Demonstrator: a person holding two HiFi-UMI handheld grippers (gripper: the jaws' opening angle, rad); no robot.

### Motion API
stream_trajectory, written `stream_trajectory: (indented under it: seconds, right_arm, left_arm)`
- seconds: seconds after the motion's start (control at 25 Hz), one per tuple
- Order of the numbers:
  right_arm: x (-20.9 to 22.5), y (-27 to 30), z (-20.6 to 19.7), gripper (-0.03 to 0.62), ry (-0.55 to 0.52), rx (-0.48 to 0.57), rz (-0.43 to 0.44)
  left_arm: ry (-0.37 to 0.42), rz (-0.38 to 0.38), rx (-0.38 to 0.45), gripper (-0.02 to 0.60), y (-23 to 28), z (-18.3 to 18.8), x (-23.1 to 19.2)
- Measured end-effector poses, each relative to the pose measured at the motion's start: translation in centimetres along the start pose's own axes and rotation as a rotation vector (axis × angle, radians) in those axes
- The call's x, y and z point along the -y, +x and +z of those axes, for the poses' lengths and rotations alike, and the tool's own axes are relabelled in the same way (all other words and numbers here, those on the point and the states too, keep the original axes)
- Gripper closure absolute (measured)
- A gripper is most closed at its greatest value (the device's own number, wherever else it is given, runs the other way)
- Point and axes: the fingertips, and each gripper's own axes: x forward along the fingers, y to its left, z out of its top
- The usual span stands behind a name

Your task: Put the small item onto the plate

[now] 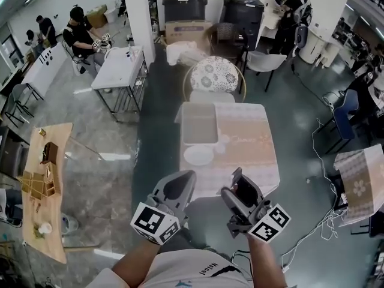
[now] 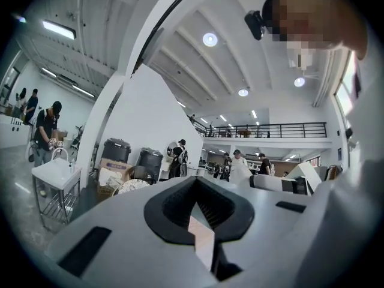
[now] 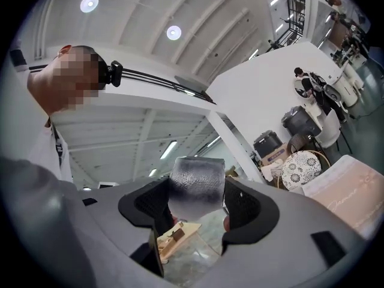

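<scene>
The white plate lies on the near left part of a table with a pale patterned cloth, just in front of a grey tray. My right gripper is shut on a small grey textured block, held in the air short of the table's near edge and tilted upward. My left gripper hovers beside it on the left, jaws closed with nothing between them. A small pale object rests by the plate.
A round patterned chair stands behind the table, with dark bins and boxes further back. A white table and a wooden bench stand at the left. Cables trail on the floor at the right. People work in the far corners.
</scene>
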Motion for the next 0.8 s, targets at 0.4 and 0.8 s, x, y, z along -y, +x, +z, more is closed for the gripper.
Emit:
stream_trajectory:
  seconds: [0.4, 0.8]
  right_arm:
    - [6.1, 6.3, -2.9, 0.293, -0.010, -0.048, -0.109]
    - [14.8, 10.4, -7.2, 0.293, 0.031, -0.136, -0.127]
  left_arm:
    - [0.040, -0.068, -0.059, 0.575, 5.5, -3.0, -6.2]
    - [0.043, -0.025, -0.099, 0.575, 11.5, -8.1, -11.4]
